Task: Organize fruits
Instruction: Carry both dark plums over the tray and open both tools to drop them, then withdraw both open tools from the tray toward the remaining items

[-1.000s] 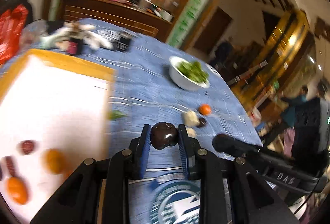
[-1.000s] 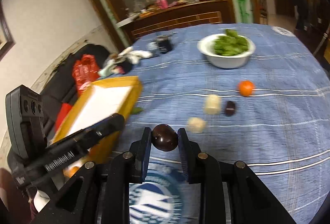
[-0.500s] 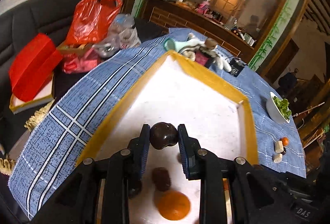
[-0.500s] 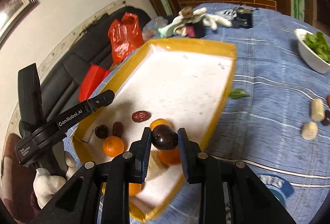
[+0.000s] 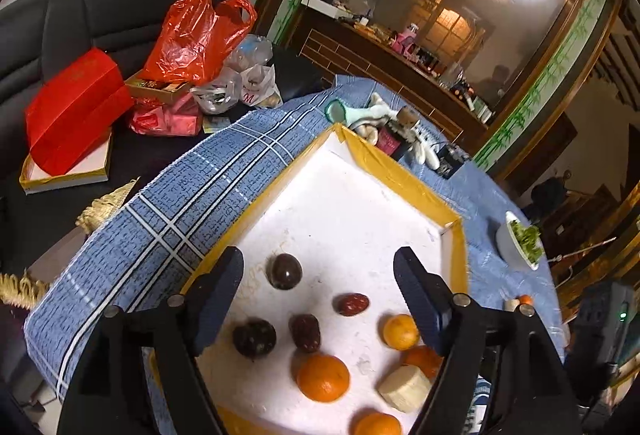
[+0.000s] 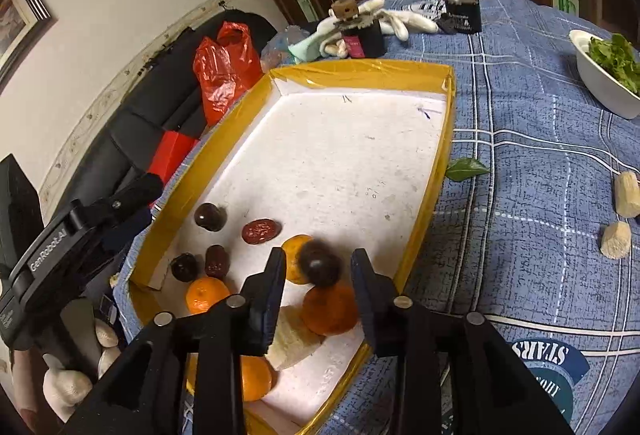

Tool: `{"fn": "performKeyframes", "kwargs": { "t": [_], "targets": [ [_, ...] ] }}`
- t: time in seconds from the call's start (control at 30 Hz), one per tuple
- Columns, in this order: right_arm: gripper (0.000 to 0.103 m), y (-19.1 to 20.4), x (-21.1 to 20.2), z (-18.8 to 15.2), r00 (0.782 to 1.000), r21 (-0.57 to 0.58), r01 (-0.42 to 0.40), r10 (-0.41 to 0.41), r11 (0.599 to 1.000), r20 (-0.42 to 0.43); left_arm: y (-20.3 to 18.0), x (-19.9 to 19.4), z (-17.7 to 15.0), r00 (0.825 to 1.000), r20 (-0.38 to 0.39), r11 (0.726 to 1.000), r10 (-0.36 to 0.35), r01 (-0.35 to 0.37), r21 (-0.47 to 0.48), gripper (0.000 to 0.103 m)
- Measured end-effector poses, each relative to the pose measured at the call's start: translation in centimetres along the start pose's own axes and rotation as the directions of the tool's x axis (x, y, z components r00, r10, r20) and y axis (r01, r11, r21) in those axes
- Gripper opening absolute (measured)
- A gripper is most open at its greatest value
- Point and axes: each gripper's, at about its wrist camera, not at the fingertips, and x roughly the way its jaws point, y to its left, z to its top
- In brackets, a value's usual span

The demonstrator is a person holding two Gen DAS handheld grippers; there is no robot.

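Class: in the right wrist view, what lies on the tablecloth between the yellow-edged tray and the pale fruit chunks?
A single green leaf beside the tray; the cloth on to the chunks is otherwise bare, in the right wrist view.

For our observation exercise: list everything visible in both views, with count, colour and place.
tray: one, white with yellow rim, on the tablecloth
tablecloth: one, blue checked, beneath the tray
oranges: five, orange, four in tray, one on cloth
dark round fruits: three, blackish, two in tray, one inside right gripper
dates: two, red, in tray
pale chunks: three, cream, one in tray, two on cloth
bowl: one, white, on cloth
leaf: one, green, beside tray
left gripper: one, black, fingers just opened, nothing between, over tray
right gripper: one, black, fingers just opening, dark fruit loose between
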Motion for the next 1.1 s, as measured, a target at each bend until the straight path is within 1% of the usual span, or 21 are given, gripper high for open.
{"fn": "performKeyframes", "kwargs": {
  "t": [0.07,0.17,0.2,0.33,0.4,0.5,0.57,0.67,0.73,0.8,0.9,0.97,1.1],
  "targets": [
    [0.043,0.1,-0.6,-0.1,1.0,0.0,-0.005,0.005,1.0,0.013,-0.1,-1.0,-0.1,1.0,0.008,1.0,-0.008,0.008,-0.01,0.077],
    [0.043,0.0,-2.2,-0.3,0.999,0.004,-0.008,0.008,1.0,0.049,-0.8,-2.5,-0.3,1.0,0.026,1.0,-0.015,0.015,-0.004,0.079],
    [0.043,-0.3,-3.2,-0.4,0.998,0.009,-0.011,0.01,1.0,0.068,-1.2,-3.0,-0.3,0.999,0.028,1.0,-0.016,0.016,0.0,0.081],
    [0.046,-2.0,-6.3,-1.2,0.993,0.033,-0.006,0.002,0.999,0.12,-3.2,-4.6,-0.9,0.998,0.029,0.998,-0.05,0.049,0.042,0.083],
    [0.051,-3.5,-8.2,-2.0,0.989,0.047,0.02,-0.027,0.999,0.148,-4.4,-5.2,-1.3,0.997,0.021,0.995,-0.072,0.07,0.071,0.084],
    [0.051,-6.7,-11.2,-3.4,0.979,0.086,0.079,-0.094,0.993,0.179,-6.2,-5.7,-2.1,0.996,0.015,0.99,-0.093,0.091,0.11,0.087],
    [0.051,-9.6,-13.3,-4.5,0.969,0.132,0.128,-0.152,0.983,0.193,-7.8,-5.8,-2.8,0.994,0.006,0.985,-0.105,0.103,0.137,0.088],
    [0.051,-13.1,-15.3,-5.3,0.959,0.202,0.165,-0.204,0.965,0.195,-10.0,-5.1,-3.9,0.992,-0.029,0.975,-0.124,0.127,0.181,0.088],
    [0.051,-15.2,-16.4,-5.9,0.956,0.249,0.169,-0.22,0.954,0.194,-11.8,-4.2,-4.8,0.988,-0.069,0.965,-0.141,0.153,0.214,0.088],
    [0.051,-16.5,-16.8,-6.0,0.955,0.271,0.172,-0.228,0.947,0.191,-13.4,-3.2,-5.8,0.981,-0.115,0.953,-0.156,0.18,0.244,0.088],
    [0.051,-18.0,-16.1,-5.3,0.949,0.279,0.199,-0.256,0.939,0.184,-15.5,-1.7,-7.4,0.97,-0.174,0.933,-0.172,0.217,0.288,0.088],
    [0.051,-19.1,-15.1,-4.5,0.946,0.287,0.216,-0.272,0.933,0.175,-16.9,-0.9,-8.4,0.967,-0.19,0.919,-0.167,0.223,0.326,0.088],
    [0.051,-21.4,-13.3,-2.6,0.944,0.307,0.219,-0.281,0.926,0.175,-19.7,1.1,-9.7,0.96,-0.225,0.881,-0.168,0.249,0.402,0.087]
  ]
}}
